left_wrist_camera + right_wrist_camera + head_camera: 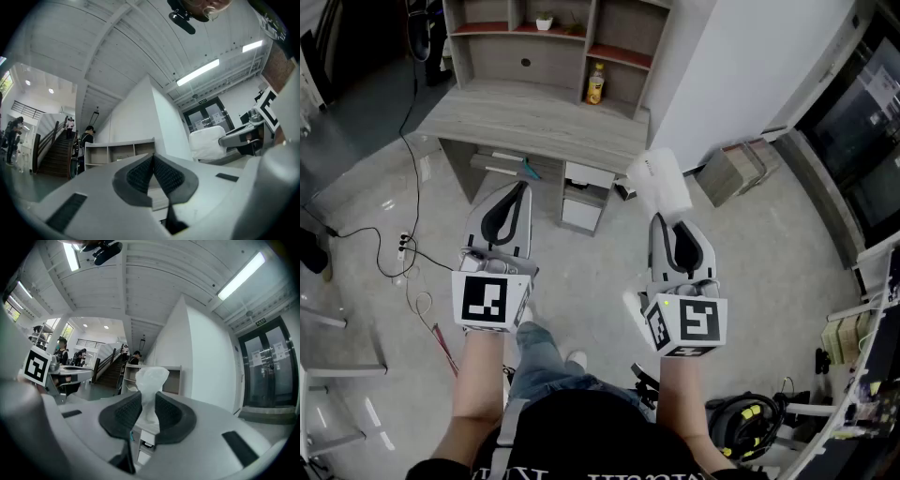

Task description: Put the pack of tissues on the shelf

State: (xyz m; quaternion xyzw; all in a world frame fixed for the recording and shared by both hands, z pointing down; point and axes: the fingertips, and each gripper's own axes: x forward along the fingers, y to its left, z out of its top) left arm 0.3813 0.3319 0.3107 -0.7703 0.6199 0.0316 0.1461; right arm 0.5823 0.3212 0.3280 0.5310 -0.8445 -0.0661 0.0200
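Note:
My right gripper (668,221) is shut on the white pack of tissues (659,181), which sticks out past its fingertips toward the desk; in the right gripper view the pack (151,385) stands pinched between the dark pads. My left gripper (512,199) is shut with nothing in it, its pads meeting in the left gripper view (153,165). The grey shelf unit (551,37) with red-lined compartments stands on the desk (534,117) ahead, and shows in the left gripper view (117,152) and behind the pack in the right gripper view (174,380). Both grippers hang in the air short of the desk.
A yellow bottle (595,84) stands at the shelf's foot and a small white pot (544,22) sits in an upper compartment. White drawers (583,195) are under the desk. A white wall (741,66) and a cardboard box (733,171) lie to the right. Cables (403,248) trail on the floor.

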